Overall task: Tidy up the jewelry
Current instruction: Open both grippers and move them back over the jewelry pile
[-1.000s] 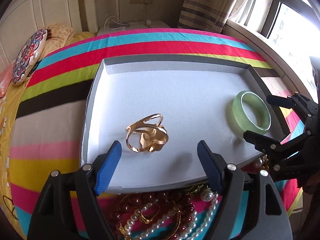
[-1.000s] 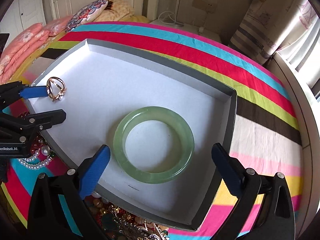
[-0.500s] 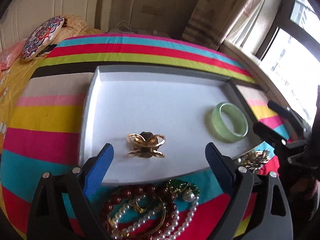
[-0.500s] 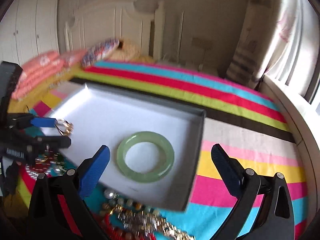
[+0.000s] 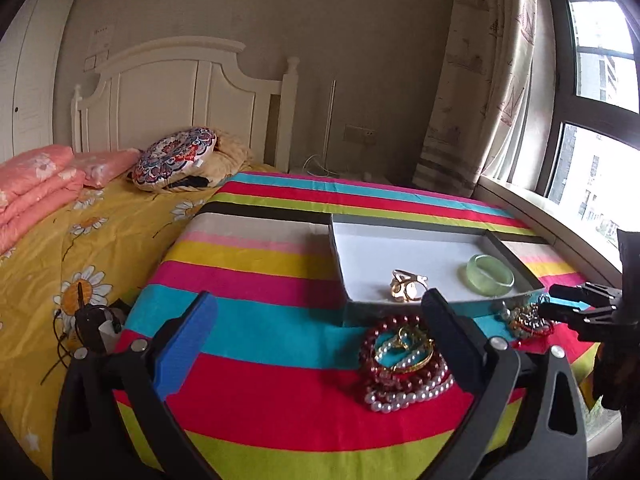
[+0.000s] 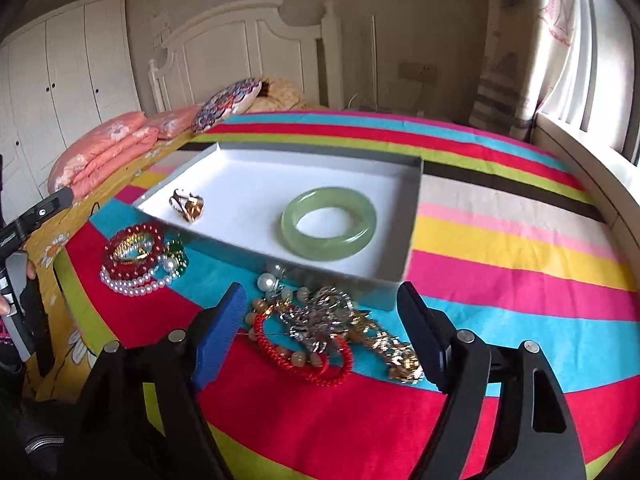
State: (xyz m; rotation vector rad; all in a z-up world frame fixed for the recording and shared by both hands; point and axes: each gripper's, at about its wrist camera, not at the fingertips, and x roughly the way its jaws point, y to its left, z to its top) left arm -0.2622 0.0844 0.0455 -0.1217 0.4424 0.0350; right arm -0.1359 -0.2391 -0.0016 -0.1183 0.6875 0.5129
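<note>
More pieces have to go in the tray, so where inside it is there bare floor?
The tray is bare along its far wall, between the gold ring and the green bangle, and right of the bangle. The bedspread at its near edge is crowded: bead bracelets, tangled chains.

Both wrist views overlook the same tray (image 5: pixel 420 258).

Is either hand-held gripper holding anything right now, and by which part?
Nothing is held. The left hand-held gripper and right hand-held gripper are both open and empty.
</note>
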